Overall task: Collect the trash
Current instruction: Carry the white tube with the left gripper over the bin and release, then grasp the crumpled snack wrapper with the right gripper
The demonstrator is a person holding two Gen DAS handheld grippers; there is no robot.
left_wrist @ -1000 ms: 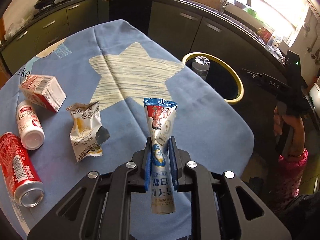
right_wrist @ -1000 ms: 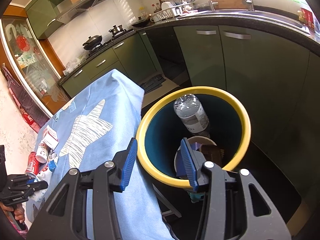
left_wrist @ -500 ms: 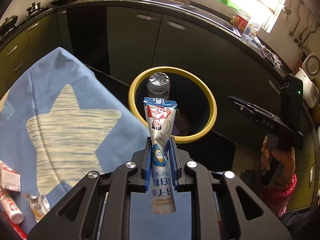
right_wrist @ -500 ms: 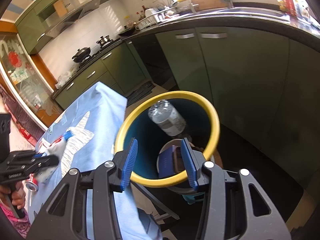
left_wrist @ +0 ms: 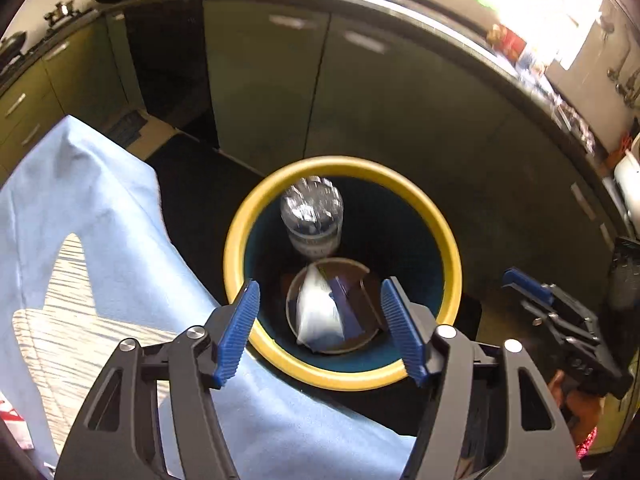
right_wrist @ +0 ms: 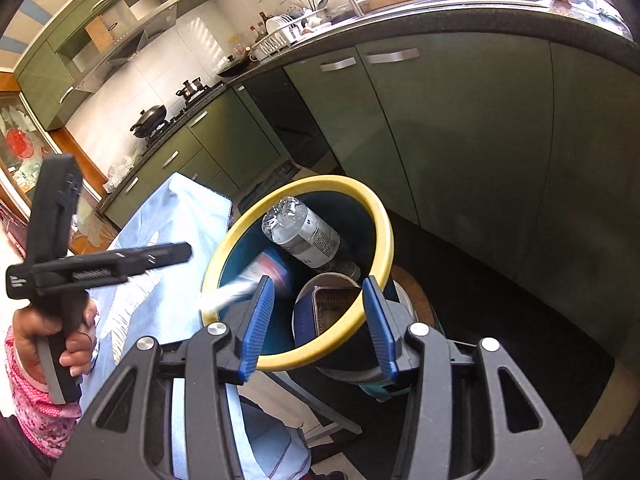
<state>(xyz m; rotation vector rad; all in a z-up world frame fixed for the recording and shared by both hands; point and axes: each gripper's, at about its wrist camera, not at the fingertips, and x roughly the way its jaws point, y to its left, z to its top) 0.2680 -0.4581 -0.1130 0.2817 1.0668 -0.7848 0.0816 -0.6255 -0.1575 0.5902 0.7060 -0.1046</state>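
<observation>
Wrapper [left_wrist: 318, 310]: pale and crumpled inside the yellow-rimmed bin [left_wrist: 240, 224], over the round container [left_wrist: 362, 268] near the bottom; from the right wrist, a blurred streak [right_wrist: 240, 290] at the bin's near-left rim.
Direction from fingers: straight ahead of and below the left gripper [left_wrist: 326, 326], between the lines of its two blue pads [left_wrist: 236, 330].
Long axis: roughly along the left gripper's forward line, narrow end pointing away.
Left fingers: spread wide, nothing between them.
Right fingers: right gripper [right_wrist: 318, 322] also parted and empty, hanging over the bin's near rim.
Also in bin: clear plastic bottle [left_wrist: 312, 216], leaning against the far wall.
Cloth-covered table [left_wrist: 100, 240]: just beside the bin, on the left gripper's left; a red-and-white scrap [left_wrist: 10, 420] showing at its lower-left edge, too cut off to name.
Nearer hand for next pickup: likely the left, sitting closer to the table.
Next move, judged: swing back leftward, away from the bin, fingers kept apart.
</observation>
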